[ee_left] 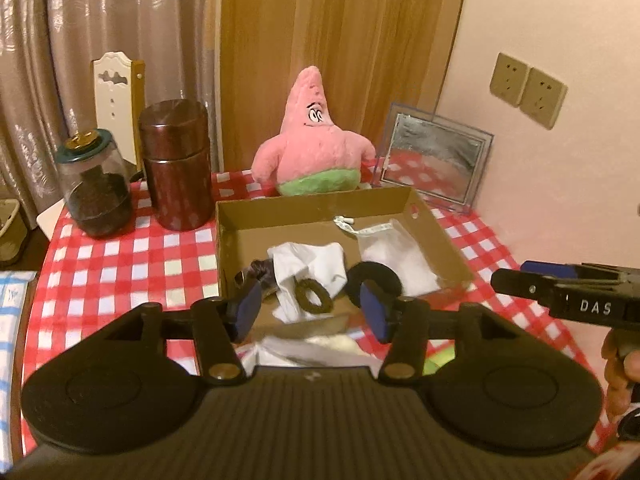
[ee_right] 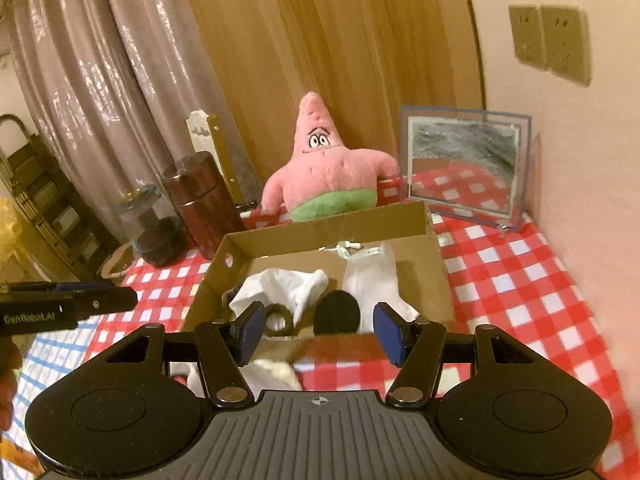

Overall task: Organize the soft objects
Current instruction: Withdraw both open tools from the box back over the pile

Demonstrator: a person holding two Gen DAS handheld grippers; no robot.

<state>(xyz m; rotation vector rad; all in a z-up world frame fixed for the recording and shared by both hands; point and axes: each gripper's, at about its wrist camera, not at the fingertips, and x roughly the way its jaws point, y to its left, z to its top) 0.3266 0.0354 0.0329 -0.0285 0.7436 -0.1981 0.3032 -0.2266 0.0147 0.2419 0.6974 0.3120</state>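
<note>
Red-and-white checked cloth covers the bench, and a shallow cardboard box sits toward its far edge, just in front of a pink star plush by the wooden panel. Inside the box lie a crumpled white cloth, a white drawstring pouch, a dark hair tie and a black round pad. A loose white cloth lies on the bench just short of the box's near wall, directly under and ahead of the left gripper, which looks nearer to it. Both it and the right gripper hover level, jaws spread wide and empty.
</note>
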